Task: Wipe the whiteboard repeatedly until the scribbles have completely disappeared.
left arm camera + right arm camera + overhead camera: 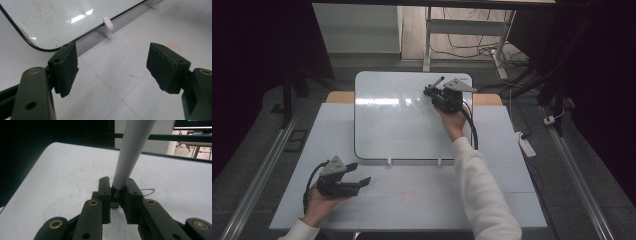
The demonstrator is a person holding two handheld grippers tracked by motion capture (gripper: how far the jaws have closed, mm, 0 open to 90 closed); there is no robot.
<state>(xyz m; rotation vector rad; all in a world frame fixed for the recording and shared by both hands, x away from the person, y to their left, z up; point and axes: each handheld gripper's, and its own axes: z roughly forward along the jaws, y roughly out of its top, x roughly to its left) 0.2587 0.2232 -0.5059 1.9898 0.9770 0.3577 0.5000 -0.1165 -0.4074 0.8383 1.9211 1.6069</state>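
Nearest the person, the left gripper (360, 181) rests on the pale grey tabletop (422, 200) just short of the near left corner of the glossy white rectangular whiteboard (397, 125), its 2 jaws spread wide and holding nothing. Along the whiteboard's near edge sit 2 small white plastic clips (108, 23). Farther off, over the whiteboard's far right corner, the right gripper (117, 192) is clenched on a slim grey marker pen (131, 150), which tilts up and away.
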